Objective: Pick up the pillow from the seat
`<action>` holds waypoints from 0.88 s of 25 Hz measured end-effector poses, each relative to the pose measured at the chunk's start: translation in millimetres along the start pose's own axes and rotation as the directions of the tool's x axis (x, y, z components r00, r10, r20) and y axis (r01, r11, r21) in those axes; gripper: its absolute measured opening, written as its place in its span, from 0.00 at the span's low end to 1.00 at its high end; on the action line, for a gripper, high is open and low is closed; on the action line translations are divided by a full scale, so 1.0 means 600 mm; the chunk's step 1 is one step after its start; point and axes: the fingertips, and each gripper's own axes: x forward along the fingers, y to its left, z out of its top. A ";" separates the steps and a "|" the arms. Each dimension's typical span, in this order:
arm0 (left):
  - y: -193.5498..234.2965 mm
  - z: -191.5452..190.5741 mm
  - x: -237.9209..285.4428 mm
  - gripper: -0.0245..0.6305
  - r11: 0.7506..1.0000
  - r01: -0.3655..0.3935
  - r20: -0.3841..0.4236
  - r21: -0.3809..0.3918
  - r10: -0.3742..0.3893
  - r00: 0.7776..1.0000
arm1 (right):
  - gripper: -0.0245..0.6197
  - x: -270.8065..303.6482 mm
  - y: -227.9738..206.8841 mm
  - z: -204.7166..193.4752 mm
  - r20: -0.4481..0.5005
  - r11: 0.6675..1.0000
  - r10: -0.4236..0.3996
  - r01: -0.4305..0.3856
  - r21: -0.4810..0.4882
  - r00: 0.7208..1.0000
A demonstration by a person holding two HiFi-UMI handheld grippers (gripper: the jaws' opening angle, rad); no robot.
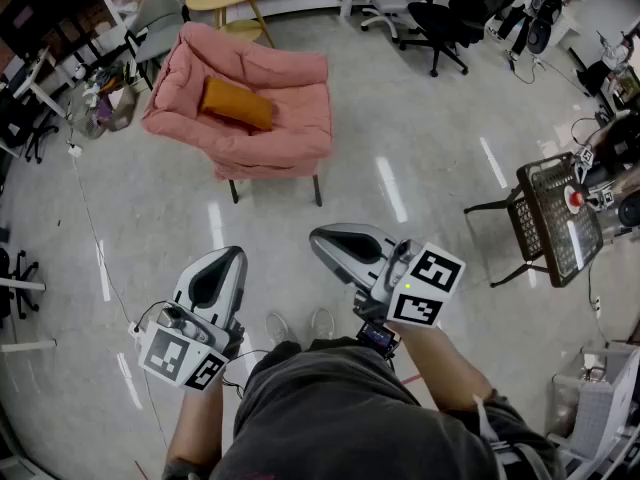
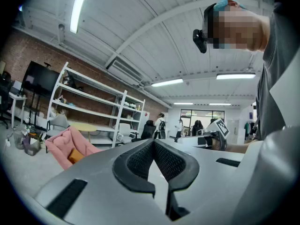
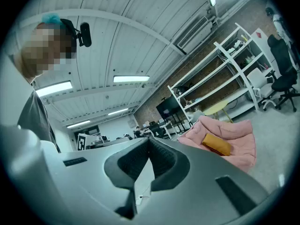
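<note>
— Orange pillow [image 1: 238, 103] lies on the pink armchair [image 1: 290, 140], twd the seat's back edge, left side in the head view. Well apart from both grippers, bare floor [image 1: 400, 158] btwn

— And the tongs?

— Pressed together, both. The left gripper [image 1: 224, 256] has nothing in it; right gripper [image 1: 322, 236] same, pads meeting, empty. Both held level, close to the person [image 1: 340, 418]

— So what bites us?

— Main thing imo: if the jaws arrive closed they'll just poke the pillow & shove it deeper into the back cushion [image 1: 265, 60]. Need to spread wide before contact

— Pillow looks soft, too

— Yep, prob squashy. Pinch a thin corner & it could sag, slip out on the lift. Also the padding's puffy right round it, so a deep bite may grab pink fabric w/ the pillow & drag it along

— Anything on the way over?

— Thin cable [image 1: 90, 218] runs across the floor at the left, could snag a foot if the path drifts that way. Straight line looks ok
</note>
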 end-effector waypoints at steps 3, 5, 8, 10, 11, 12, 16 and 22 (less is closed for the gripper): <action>-0.001 -0.004 0.002 0.05 1.000 0.001 -0.002 -0.002 -0.001 1.000 | 0.06 0.001 -0.001 -0.003 -0.006 1.000 0.003 -0.003 0.002 1.000; -0.003 -0.007 0.001 0.05 1.000 0.005 -0.008 -0.010 -0.005 1.000 | 0.06 -0.002 0.001 -0.004 -0.004 1.000 -0.002 0.002 0.013 1.000; -0.001 -0.008 -0.004 0.05 1.000 0.007 -0.009 -0.015 -0.007 1.000 | 0.06 -0.007 -0.003 -0.004 0.019 0.999 -0.030 0.029 0.040 0.999; 0.005 -0.008 -0.006 0.05 1.000 0.001 0.000 -0.009 -0.001 1.000 | 0.06 -0.007 -0.011 -0.009 0.017 0.997 -0.048 0.047 0.056 0.999; 0.008 -0.008 -0.007 0.05 1.000 -0.002 0.005 -0.007 0.002 1.000 | 0.06 -0.007 -0.014 -0.013 0.012 0.997 -0.048 0.047 0.064 0.999; 0.011 -0.010 -0.007 0.05 1.000 -0.005 0.008 -0.005 0.005 1.000 | 0.06 -0.007 -0.016 -0.017 0.006 0.997 -0.045 0.044 0.067 0.999; 0.020 -0.016 -0.009 0.05 1.000 -0.017 0.015 -0.001 0.017 1.000 | 0.06 -0.013 -0.017 -0.029 -0.012 0.997 -0.044 0.045 0.056 0.999; 0.069 -0.025 -0.024 0.05 0.997 -0.074 0.031 -0.008 0.074 0.997 | 0.06 -0.014 -0.032 -0.035 -0.020 0.998 -0.056 0.057 0.040 0.998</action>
